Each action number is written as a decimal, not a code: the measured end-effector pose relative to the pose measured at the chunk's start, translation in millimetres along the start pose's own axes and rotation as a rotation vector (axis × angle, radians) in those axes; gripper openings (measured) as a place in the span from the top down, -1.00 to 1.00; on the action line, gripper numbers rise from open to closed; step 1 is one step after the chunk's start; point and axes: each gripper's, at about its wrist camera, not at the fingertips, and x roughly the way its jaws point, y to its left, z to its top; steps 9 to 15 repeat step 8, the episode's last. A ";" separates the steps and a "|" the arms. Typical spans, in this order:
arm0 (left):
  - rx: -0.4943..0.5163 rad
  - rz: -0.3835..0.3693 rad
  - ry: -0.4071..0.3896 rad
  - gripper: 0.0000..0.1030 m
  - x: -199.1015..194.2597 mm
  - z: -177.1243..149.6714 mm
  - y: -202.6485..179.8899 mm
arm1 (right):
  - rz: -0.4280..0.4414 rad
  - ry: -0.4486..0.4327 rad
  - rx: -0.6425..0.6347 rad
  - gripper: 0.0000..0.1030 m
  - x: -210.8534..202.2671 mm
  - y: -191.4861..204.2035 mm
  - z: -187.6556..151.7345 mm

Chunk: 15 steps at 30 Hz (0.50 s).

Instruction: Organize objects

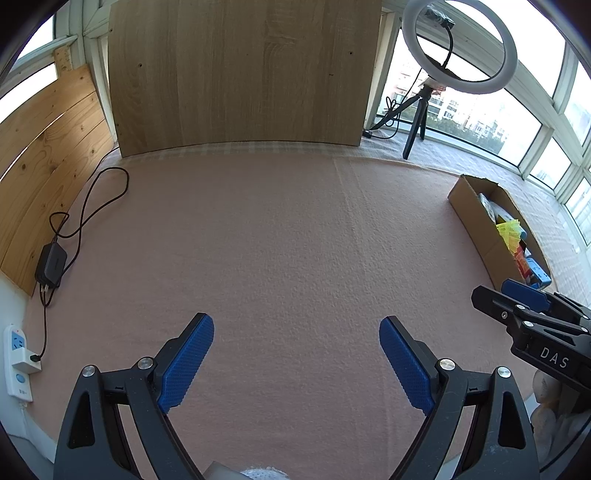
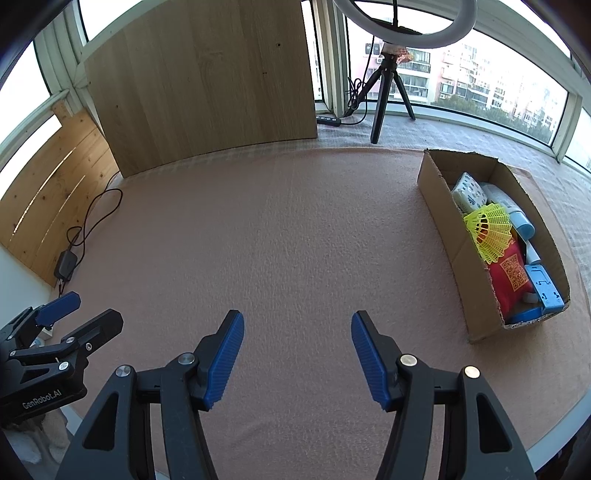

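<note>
Bright daylight floods in through the windows (image 2: 480,85), which are blown out to white in places. The pink cloth (image 1: 288,240) is lit evenly with soft shadows. Fisheye bending curves straight edges, and the corners go black.

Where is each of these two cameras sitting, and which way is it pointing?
Left wrist view: rides on the left tool, looking forward over the pink cloth to a wooden board; its open blue fingers and the right tool show.
Right wrist view: rides on the right tool, facing the same way; its open fingers and the left tool show.
Both share the cloth, board, ring light and box.
</note>
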 end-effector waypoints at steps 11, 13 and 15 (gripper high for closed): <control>0.003 0.002 0.002 -0.81 2.8 0.4 3.3 | 0.001 0.008 0.001 -0.10 3.0 -1.0 0.4; 0.003 0.002 0.002 -0.81 2.8 0.4 3.3 | 0.001 0.008 0.001 -0.10 3.0 -1.0 0.4; 0.003 0.002 0.002 -0.81 2.8 0.4 3.3 | 0.001 0.008 0.001 -0.10 3.0 -1.0 0.4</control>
